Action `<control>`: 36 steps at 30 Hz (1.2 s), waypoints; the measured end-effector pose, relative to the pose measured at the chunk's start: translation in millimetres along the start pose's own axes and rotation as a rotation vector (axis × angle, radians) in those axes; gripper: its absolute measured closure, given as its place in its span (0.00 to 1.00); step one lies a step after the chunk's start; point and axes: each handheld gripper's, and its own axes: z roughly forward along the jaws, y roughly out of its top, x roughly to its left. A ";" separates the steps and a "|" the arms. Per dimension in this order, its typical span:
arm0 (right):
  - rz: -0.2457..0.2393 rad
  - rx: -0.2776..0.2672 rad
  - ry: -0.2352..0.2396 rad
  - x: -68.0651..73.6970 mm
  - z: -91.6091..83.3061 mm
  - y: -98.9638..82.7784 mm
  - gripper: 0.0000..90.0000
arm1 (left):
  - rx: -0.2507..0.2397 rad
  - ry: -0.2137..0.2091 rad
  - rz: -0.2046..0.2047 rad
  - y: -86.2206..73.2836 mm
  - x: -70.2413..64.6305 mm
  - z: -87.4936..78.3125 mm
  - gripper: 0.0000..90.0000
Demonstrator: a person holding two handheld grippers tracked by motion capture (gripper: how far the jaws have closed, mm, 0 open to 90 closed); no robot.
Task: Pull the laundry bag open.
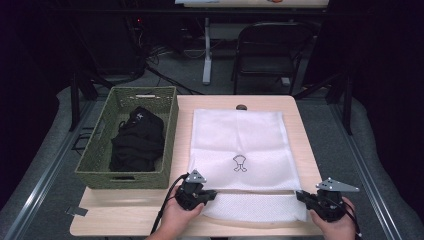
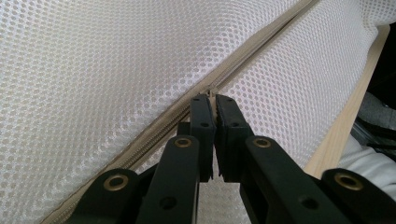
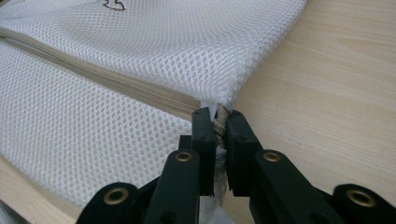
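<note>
Both tools are the same build: the left tool (image 1: 209,194) and right tool (image 1: 303,196) are matte black with brass-ringed pivots on the jaws, a grey triangular plate on top, and a black cable trailing off each.

A light wooden table (image 1: 305,145) carries a white mesh bag (image 1: 240,145) and a green woven basket (image 1: 97,170).

This looks like a recording lab or studio: a pale wooden desk (image 1: 150,215) stands alone on grey carpet, ringed by black curtains and black stand legs (image 1: 75,100). Behind it sit a folding metal chair (image 1: 267,52), loose cables (image 1: 160,52) on the floor and another table's white leg (image 1: 206,50)
</note>
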 end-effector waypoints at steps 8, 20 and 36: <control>-0.006 -0.007 0.005 0.9 1.1 0.3 0.93 | -0.004 -0.003 -0.002 -0.7 -0.1 -2.3 0.97; -0.007 0.001 0.010 2.6 1.5 0.7 0.93 | 0.002 0.002 0.006 -2.2 0.9 -4.3 0.97; -0.013 0.003 0.004 3.6 1.4 1.6 0.93 | -0.002 0.032 0.008 -4.0 1.5 -6.5 0.97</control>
